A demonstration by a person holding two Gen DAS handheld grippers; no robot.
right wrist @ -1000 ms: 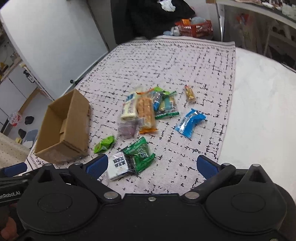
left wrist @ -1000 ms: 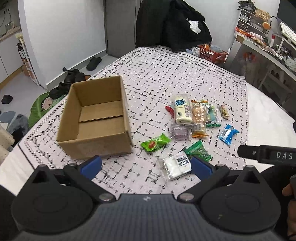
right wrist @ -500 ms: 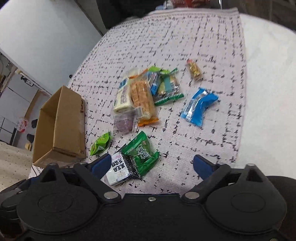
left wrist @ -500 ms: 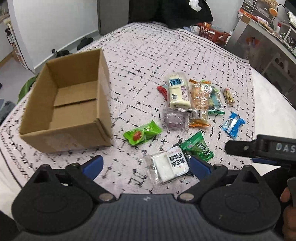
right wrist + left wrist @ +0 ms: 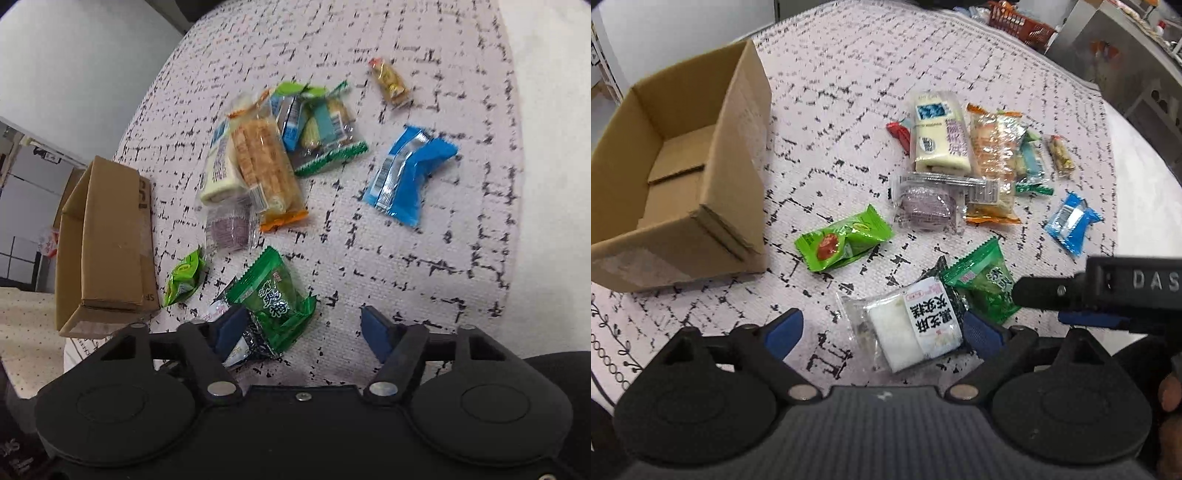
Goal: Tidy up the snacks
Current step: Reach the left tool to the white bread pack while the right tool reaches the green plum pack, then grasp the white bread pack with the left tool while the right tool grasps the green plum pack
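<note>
An open cardboard box (image 5: 713, 184) stands empty at the left of the patterned cloth (image 5: 849, 74). Loose snacks lie to its right. My left gripper (image 5: 882, 332) hangs low over a clear packet with a white rice cake (image 5: 908, 325); its jaws are closing slightly and the pads stand clear of the packet. My right gripper (image 5: 303, 330) is closing, with a dark green packet (image 5: 273, 299) lying by its left pad and the right pad well clear. In the left wrist view the right gripper's fingers (image 5: 1045, 291) hover over that green packet (image 5: 982, 284).
Further back lie a light green packet (image 5: 842, 240), a purple cake (image 5: 925, 203), a cream packet (image 5: 940, 133), an orange-edged biscuit pack (image 5: 991, 155), a blue packet (image 5: 410, 173) and a small yellow candy (image 5: 389, 83). A red basket (image 5: 1019, 22) stands beyond the cloth.
Both grippers have sunk toward the near snacks and tilted further down. The right jaws have narrowed a lot, the left ones a little. No snack has moved.
</note>
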